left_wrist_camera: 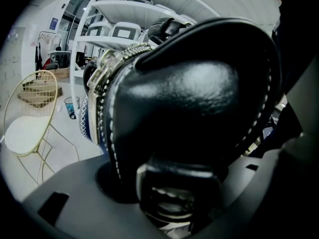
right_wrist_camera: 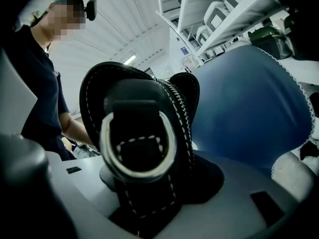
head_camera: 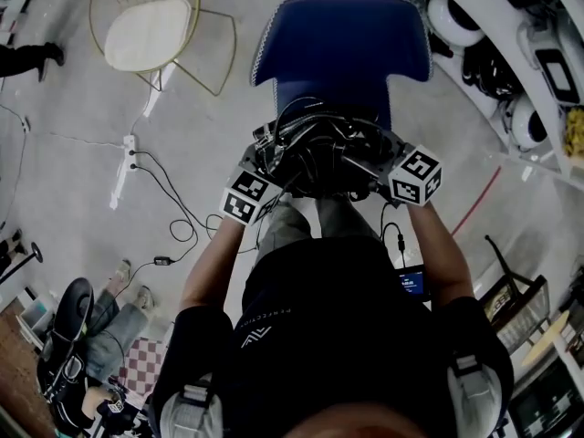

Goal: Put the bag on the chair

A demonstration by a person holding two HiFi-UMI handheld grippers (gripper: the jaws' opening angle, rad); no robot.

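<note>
Both forearms are stretched out forward from a dark short-sleeved shirt, roughly parallel, with the bag point(head_camera: 321, 158) squeezed between them at about lap height. The left claw point(head_camera: 271, 167) has one end of it and the right claw point(head_camera: 387, 170) has the other, marker cubes facing up toward the head camera.

Left gripper view: the claw is clamped on the rounded black leather end, right where a strap tab and buckle sit down between the jaws. Right gripper view: same deal, that claw is closed on the end with the big metal D-ring point(right_wrist_camera: 138, 142) and its white-stitched tab.

The bag sits right at the front of the blue chair point(head_camera: 342, 48), with the blue backrest rising just behind it. Can't tell whether it's actually touching the seat.

As for the bag itself, a zipper point(right_wrist_camera: 180, 114) runs along the top edge and nothing inside is visible from any view.

Off to the left there's a gold wire chair point(head_camera: 151, 26) with a white cushion, well apart from everything, plus a power strip point(head_camera: 125, 164) with cables on the floor.
</note>
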